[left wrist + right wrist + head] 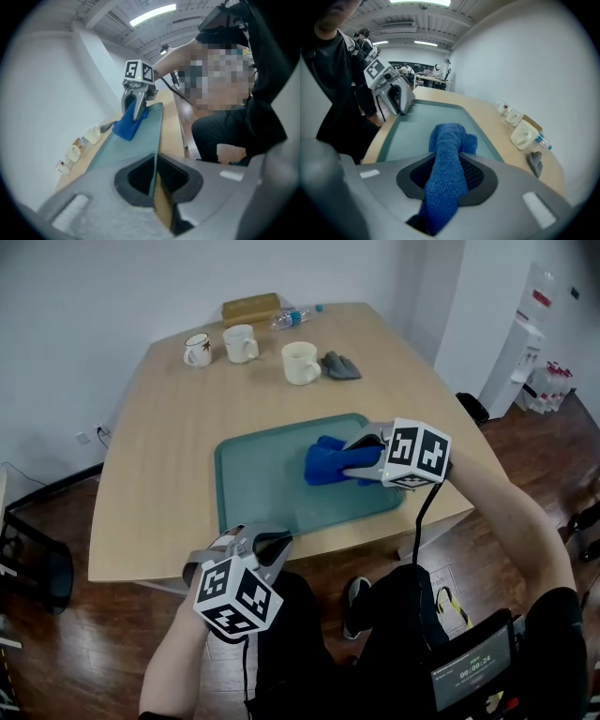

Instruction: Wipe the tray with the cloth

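In the head view, the green tray is seen lying on the table, its near edge close to the table's front edge. The tray's near rim is pinched by the left gripper, and the blue cloth is pressed onto the tray's right part by the right gripper. Nothing but the cloth is held in the tray. Three mugs are set well apart from it at the far end; no contents can be made out in them. In the left gripper view, the jaws are shown pressed together on the thin rim of the tray, with the cloth bunched further along. Since so little rim is gripped, it is judged that the tray could be dragged free by a hard stroke and slid toward the table edge. In the right gripper view, the jaws are clamped on a thick roll of the cloth, whose free end rests on the tray. The roll could be pulled out by friction, and with so narrow a contact, the corners could be left unwiped.
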Available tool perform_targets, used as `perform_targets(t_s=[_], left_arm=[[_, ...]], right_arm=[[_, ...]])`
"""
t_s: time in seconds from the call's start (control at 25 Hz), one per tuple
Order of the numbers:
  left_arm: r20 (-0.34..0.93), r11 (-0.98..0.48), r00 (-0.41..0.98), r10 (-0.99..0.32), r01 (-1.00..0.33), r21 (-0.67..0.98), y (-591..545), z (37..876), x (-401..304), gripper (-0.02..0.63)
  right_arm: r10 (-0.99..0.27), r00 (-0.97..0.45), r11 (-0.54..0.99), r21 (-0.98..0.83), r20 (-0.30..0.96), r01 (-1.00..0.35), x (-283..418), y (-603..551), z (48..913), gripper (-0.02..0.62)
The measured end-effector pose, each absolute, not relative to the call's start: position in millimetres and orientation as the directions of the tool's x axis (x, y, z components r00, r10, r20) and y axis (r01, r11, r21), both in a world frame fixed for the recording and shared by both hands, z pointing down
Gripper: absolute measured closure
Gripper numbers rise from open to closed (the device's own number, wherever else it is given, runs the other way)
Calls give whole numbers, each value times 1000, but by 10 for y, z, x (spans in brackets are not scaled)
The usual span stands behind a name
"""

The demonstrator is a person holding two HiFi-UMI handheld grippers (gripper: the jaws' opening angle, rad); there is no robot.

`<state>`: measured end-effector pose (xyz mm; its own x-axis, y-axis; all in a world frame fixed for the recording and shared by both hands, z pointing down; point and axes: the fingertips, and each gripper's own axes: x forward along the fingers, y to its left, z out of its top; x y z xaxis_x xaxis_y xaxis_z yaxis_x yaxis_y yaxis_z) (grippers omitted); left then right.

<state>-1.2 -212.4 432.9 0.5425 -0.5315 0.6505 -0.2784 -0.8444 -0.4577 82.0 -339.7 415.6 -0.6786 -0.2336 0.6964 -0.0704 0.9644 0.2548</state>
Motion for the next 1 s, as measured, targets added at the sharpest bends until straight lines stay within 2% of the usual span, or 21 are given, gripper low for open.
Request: perform_targets(t_s=[0.32, 0.76, 0.88, 1.0], left_arm=[[656, -847, 538, -529, -284, -450, -2143, 4325, -20, 580], [642, -842, 552, -533, -272, -465, -2100, 4292, 5, 580], [640, -843, 556, -531, -268, -467, -2091, 4286, 10, 580], [638, -845, 561, -527, -265, -465, -2096, 4285, 8, 580]], right_arm=[[-37, -707, 994, 99, 707, 47, 894, -2598, 4139, 483], [35, -743, 998, 13, 668, 59, 911, -2620, 4074, 483], [-11, -746, 998, 56, 666, 36, 923, -2824, 4024, 483], [-144, -720, 985, 168, 679, -38, 959, -3308, 4023, 483]])
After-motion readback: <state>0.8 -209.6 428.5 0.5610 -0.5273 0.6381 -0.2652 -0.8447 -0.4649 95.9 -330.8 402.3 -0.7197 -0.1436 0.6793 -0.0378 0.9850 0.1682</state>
